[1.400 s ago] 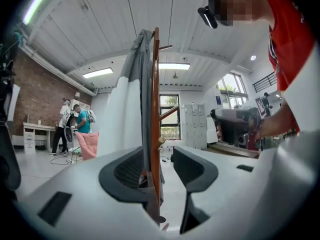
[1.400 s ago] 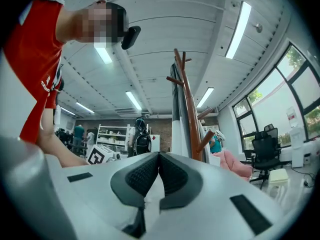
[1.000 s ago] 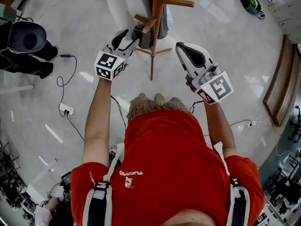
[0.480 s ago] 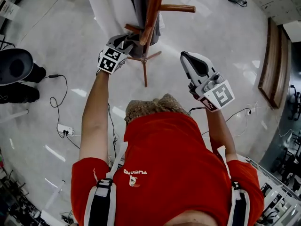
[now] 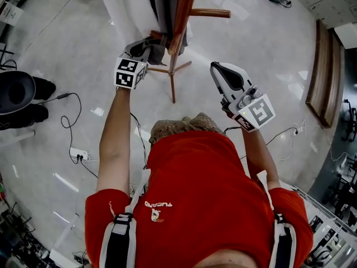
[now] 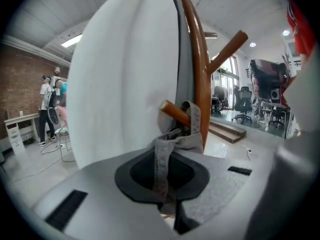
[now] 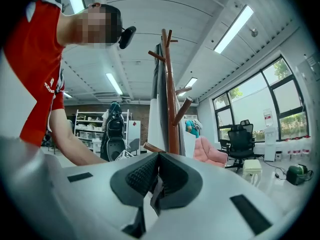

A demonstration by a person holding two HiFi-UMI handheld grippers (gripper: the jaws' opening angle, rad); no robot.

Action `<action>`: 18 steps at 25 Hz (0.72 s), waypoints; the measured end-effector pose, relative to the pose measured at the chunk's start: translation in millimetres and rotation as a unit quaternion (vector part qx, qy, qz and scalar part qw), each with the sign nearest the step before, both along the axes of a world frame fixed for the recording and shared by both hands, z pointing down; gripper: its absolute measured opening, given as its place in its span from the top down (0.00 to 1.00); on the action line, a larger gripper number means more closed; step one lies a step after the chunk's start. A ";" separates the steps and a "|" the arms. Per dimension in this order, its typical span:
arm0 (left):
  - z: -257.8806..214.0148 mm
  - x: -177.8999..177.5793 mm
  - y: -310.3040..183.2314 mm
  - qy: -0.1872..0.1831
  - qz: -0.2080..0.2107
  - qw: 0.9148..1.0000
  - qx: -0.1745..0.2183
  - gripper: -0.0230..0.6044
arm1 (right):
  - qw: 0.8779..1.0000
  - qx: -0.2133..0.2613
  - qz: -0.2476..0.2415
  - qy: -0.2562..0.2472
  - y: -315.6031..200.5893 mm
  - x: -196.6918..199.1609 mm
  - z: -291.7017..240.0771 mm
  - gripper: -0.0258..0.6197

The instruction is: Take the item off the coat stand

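The wooden coat stand (image 5: pixel 177 21) rises at twelve o'clock from the person in the red shirt (image 5: pixel 206 194), its feet spread on the pale glossy floor (image 5: pixel 268 49). A wide white cloth (image 6: pixel 125 84) and a grey garment (image 5: pixel 159 4) hang down its pole. The left gripper (image 5: pixel 150 48) reaches in at eleven o'clock, right up against the stand at the height of a low peg (image 6: pixel 175 111). A grey strap (image 6: pixel 161 159) loops over that peg, hard against the pole, and drops straight down into the left gripper's jaws. The jaws are closing, with the strap between them, and the left gripper view shows the dark pads already pinched onto the fabric, which wrinkles where it enters them. The strap has not yet come off the peg. The right gripper (image 5: pixel 216 68) hangs at one o'clock, well apart from the stand and pointing towards it; its jaws are pressed together with nothing between them. At eight o'clock a black cable (image 5: pixel 72 108) trails across the floor to a white power strip (image 5: pixel 78 154).
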State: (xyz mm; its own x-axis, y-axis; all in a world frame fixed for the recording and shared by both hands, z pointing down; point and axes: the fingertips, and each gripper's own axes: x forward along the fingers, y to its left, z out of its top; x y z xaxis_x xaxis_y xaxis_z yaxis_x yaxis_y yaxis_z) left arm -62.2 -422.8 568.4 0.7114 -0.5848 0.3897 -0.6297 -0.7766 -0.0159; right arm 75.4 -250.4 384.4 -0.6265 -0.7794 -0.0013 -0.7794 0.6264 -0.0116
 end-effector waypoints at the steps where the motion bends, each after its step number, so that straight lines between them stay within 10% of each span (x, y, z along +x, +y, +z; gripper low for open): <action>1: -7.1 -5.4 -0.1 0.005 -0.009 1.000 0.003 0.92 | 1.000 0.000 -0.004 -0.001 0.1 -2.2 -2.0 0.92; 18: -126.1 -64.1 67.2 0.052 -0.125 0.989 0.065 0.92 | 0.996 0.018 -0.076 -0.053 5.0 -24.0 -39.4 0.92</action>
State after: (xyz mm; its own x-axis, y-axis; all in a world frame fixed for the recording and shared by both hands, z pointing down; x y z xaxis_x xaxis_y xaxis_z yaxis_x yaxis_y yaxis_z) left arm -126.3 -355.6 442.3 0.5711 -0.7874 0.2323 -0.8049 -0.5927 -0.0302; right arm 51.5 -245.4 345.0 -0.7320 -0.6739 -0.0999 -0.6713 0.7385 -0.0634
